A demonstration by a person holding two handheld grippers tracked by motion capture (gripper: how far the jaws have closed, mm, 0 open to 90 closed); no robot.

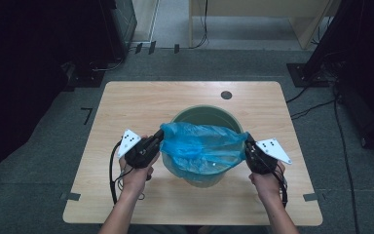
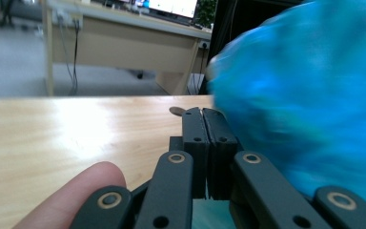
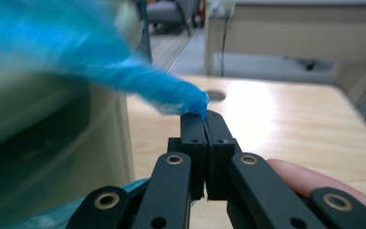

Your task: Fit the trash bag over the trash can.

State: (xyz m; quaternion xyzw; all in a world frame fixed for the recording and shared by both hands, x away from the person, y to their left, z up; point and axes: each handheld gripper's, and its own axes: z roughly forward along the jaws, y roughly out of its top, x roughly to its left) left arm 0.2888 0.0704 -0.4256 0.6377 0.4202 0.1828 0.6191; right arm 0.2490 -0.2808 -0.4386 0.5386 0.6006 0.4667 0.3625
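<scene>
A blue plastic bag [image 1: 199,146] is stretched across the mouth of a green bucket [image 1: 207,113] in the middle of the wooden table [image 1: 141,102]. At the bag's left edge my left gripper [image 1: 160,135] is shut, and the film runs up to its tips. In the left gripper view the jaws [image 2: 202,112] are pressed together with the blurred bag [image 2: 305,105] bulging right beside them. My right gripper [image 1: 247,142] holds the bag's right edge. Its own view shows a twisted corner of the bag [image 3: 171,93] pinched at the jaw tips [image 3: 205,117], with the bucket wall [image 3: 52,143] to the left.
A round cable hole [image 1: 226,95] sits near the table's far edge. Bare tabletop lies left, right and behind the bucket. A wooden desk [image 1: 253,14] and dark stands with cables [image 1: 316,73] are on the floor beyond.
</scene>
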